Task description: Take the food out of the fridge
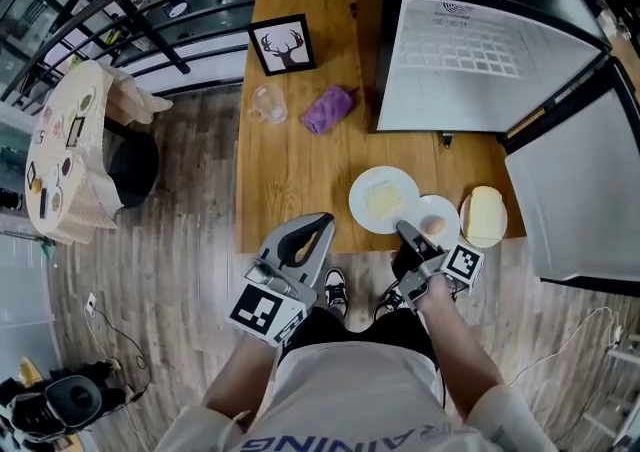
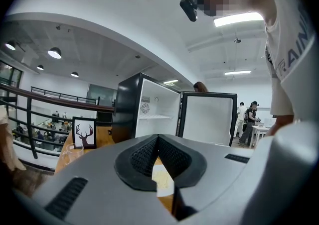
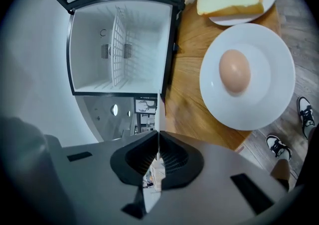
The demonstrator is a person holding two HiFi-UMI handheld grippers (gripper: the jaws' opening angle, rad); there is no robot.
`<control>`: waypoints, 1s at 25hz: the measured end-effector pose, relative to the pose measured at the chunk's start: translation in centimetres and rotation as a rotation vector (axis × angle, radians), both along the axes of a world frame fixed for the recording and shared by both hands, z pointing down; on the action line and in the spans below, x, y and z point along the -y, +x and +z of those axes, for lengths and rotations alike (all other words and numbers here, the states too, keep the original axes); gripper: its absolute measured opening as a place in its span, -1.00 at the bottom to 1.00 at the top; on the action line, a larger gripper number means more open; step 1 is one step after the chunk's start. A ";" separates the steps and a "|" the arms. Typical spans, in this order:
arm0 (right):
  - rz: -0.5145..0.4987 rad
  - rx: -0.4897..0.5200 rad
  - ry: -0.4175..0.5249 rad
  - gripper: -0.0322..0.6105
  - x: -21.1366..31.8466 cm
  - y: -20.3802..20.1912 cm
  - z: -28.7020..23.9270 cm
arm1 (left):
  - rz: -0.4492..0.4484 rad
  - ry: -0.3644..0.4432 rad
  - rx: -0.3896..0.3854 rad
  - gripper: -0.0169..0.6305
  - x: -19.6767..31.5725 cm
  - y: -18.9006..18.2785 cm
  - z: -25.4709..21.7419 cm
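Left gripper, right gripper: jaws together, empty. Hazard: egg plate at near worktop edge; knock from right gripper, likely fall.

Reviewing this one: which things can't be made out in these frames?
Pale food on the plate: too small in the head view to name; the left gripper covers most of it in its own view.
Same plate, held by the right gripper: edge-on in that view, a thin line, top unseen.
Glass contents: too small, head view.
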State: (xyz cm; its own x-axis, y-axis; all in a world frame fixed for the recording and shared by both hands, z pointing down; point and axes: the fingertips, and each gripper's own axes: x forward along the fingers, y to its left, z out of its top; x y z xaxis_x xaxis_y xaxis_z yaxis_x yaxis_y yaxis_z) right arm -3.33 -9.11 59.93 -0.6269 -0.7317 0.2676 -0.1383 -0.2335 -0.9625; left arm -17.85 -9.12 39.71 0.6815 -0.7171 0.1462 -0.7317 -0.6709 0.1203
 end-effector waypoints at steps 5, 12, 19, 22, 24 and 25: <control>-0.045 -0.020 -0.052 -0.82 -1.4 -1.7 2.6 | -0.023 -0.004 0.000 -0.92 -0.3 -0.7 0.1; -0.067 -0.049 -0.094 -0.82 -1.9 -2.1 4.8 | -0.043 -0.010 0.001 -0.92 -0.4 -1.4 0.3; -0.060 -0.037 -0.146 -0.82 -2.8 -2.2 6.0 | -0.035 -0.013 0.001 -0.92 -0.4 -1.2 0.4; -0.071 -0.040 -0.179 -0.82 -3.0 -2.4 6.4 | -0.025 -0.011 -0.004 -0.92 -0.4 -1.0 0.4; -0.085 -0.037 -0.190 -0.81 -3.1 -2.6 6.5 | -0.016 -0.010 -0.009 -0.92 -0.4 -0.8 0.3; -0.093 -0.032 -0.196 -0.81 -3.2 -2.7 6.5 | -0.012 -0.010 -0.009 -0.92 -0.4 -0.8 0.3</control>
State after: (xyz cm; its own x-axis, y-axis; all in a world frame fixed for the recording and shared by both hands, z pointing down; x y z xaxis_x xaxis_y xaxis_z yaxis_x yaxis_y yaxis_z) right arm -6.04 -5.96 66.42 -0.6778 -0.6033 0.4203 -0.1978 -0.4009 -0.8945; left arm -18.60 -8.73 40.04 0.6741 -0.7239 0.1468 -0.7387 -0.6607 0.1336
